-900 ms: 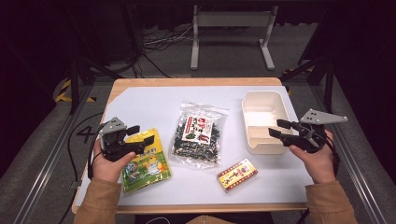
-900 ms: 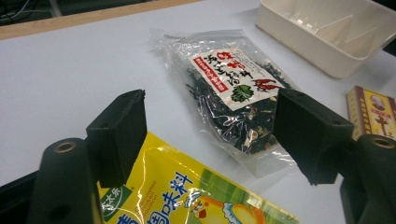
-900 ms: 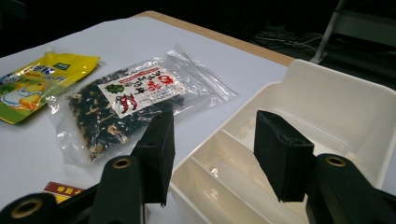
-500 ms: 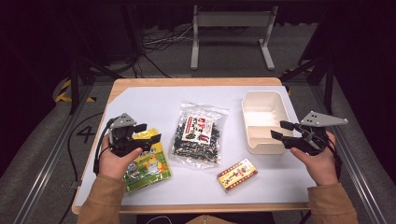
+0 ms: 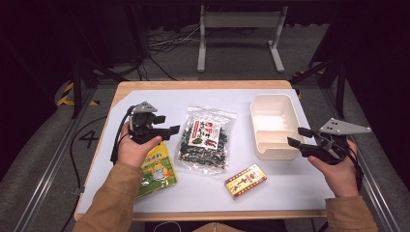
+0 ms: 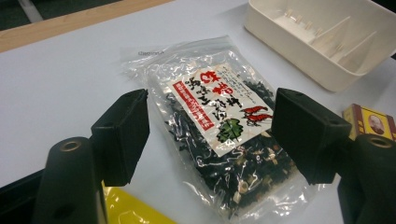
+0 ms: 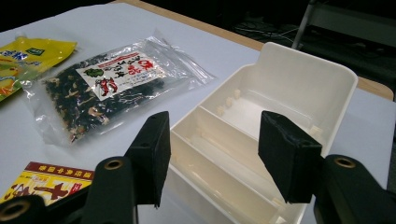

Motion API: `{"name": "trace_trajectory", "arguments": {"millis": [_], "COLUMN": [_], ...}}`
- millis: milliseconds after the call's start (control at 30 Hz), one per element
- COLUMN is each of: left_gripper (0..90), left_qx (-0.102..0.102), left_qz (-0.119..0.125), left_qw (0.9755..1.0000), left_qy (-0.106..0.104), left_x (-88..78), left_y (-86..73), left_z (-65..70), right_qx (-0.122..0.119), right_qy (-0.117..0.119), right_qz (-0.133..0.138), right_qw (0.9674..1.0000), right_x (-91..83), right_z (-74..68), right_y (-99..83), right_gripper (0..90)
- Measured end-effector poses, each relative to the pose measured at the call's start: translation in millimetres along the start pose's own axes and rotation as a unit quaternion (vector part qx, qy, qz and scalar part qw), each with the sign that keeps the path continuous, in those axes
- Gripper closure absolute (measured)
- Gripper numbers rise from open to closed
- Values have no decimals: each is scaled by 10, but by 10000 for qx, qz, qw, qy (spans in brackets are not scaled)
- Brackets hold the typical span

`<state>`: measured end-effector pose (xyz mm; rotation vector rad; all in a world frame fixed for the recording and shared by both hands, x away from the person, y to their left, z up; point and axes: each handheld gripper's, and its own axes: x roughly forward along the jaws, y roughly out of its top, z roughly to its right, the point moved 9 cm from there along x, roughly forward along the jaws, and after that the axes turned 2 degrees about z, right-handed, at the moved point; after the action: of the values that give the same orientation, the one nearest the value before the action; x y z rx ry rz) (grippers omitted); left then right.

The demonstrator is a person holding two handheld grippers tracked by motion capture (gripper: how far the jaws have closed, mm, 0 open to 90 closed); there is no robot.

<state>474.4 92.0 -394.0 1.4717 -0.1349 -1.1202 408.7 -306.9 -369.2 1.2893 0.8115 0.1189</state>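
Left gripper (image 5: pixel 167 124) hovers with fingers wide and empty, aimed at the clear seaweed bag (image 5: pixel 205 139) lying flat mid-counter (image 5: pixel 270 188). Right gripper (image 5: pixel 298 137), fingers wide and empty, faces the white divided tray (image 5: pixel 273 126). Risk: the slick film may slip or crumple from a shallow pinch. The left gripper view shows the bag's printed label (image 6: pixel 218 103); the high view shows the yellow packet (image 5: pixel 157 166) beside it.

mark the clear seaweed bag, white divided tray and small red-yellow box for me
clear seaweed bag (image 5: pixel 205 141): high view, on its printed label.
white divided tray (image 5: pixel 288 113): high view, on its right wall.
small red-yellow box (image 5: pixel 245 181): high view, on the middle of its top face.
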Motion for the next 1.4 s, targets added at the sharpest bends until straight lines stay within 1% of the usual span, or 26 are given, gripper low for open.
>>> {"name": "trace_trajectory", "arguments": {"millis": [100, 133, 167, 300, 333, 367, 400, 467, 567, 633, 700, 800, 933, 967, 1000, 1067, 1100, 1133, 1167, 1300, 1333, 1367, 1400], "left_gripper": [286, 287, 287, 296, 296, 290, 290, 282, 280, 280, 279, 280, 286, 288, 289, 294, 294, 294, 295, 307, 312, 317, 324], "left_qx": [-89, -89, -167, -233, -271, -271, -290, -383, -504, -599, -635, -673, -743, -776, -761, -849, -837, -883, -918, -1035, -1103, -1134, -1134], "left_qz": [-134, -134, -132, -369, -504, -504, -599, -716, -808, -904, -981, -1040, -1192, -1193, -1236, -1305, -1352, -1384, -1414, -1583, -1620, -1631, -1631], "left_qw": [9998, 9998, 9997, 9990, 9984, 9984, 9978, 9967, 9954, 9941, 9931, 9923, 9901, 9898, 9894, 9878, 9873, 9864, 9857, 9819, 9806, 9800, 9800], "left_qy": [-70, -70, -73, -48, -49, -49, -34, -51, -65, -54, 14, 18, 47, 70, 72, 58, 61, 86, 68, 85, 84, 81, 81], "left_x": [126, 126, 175, 358, 423, 423, 476, 542, 642, 714, 775, 849, 957, 985, 1007, 1054, 1078, 1098, 1112, 1169, 1182, 1190, 1190], "left_y": [22, 22, 37, 57, 40, 40, 24, -2, -28, -54, -73, -87, -124, -132, -144, -170, -187, -201, -213, -278, -293, -301, -301], "left_z": [-51, -51, -62, -137, -158, -158, -180, -195, -237, -265, -292, -320, -345, -348, -358, -358, -368, -372, -372, -398, -402, -403, -403], "right_qx": [17, 17, 9, 4, 10, 10, 8, 7, 41, 46, 37, 38, 81, 91, 101, 109, 109, 105, 104, 108, 112, 112, 112], "right_qy": [3, 3, 5, 32, 37, 37, 43, 32, 28, 15, 7, 8, 14, 16, 17, 21, 25, 26, 28, 50, 53, 58, 64], "right_qz": [13, 13, 18, 7, 11, 11, 10, 30, 60, 70, 77, 81, 57, 56, 59, 51, 50, 47, 45, 29, 26, 16, 14], "right_qw": [10000, 10000, 10000, 10000, 10000, 10000, 10000, 10000, 10000, 10000, 10000, 10000, 10000, 9999, 9999, 9999, 9999, 9999, 9999, 9999, 9999, 9999, 9999], "right_x": [-22, -22, -24, -21, -22, -22, -26, -36, -49, -53, -53, -50, -45, -44, -44, -47, -47, -47, -46, -38, -36, -33, -31], "right_z": [-5, -5, -7, -21, -23, -23, -24, -19, -8, -1, 3, 0, 7, 11, 14, 17, 17, 17, 16, 9, 8, 7, 7], "right_y": [2, 2, 4, 3, 5, 5, 7, 15, 23, 26, 31, 36, 27, 25, 24, 20, 19, 17, 16, 7, 5, 1, 0], "right_gripper": [445, 445, 446, 442, 441, 441, 440, 437, 431, 429, 426, 421, 417, 416, 415, 413, 412, 411, 411, 405, 403, 401, 399]}}
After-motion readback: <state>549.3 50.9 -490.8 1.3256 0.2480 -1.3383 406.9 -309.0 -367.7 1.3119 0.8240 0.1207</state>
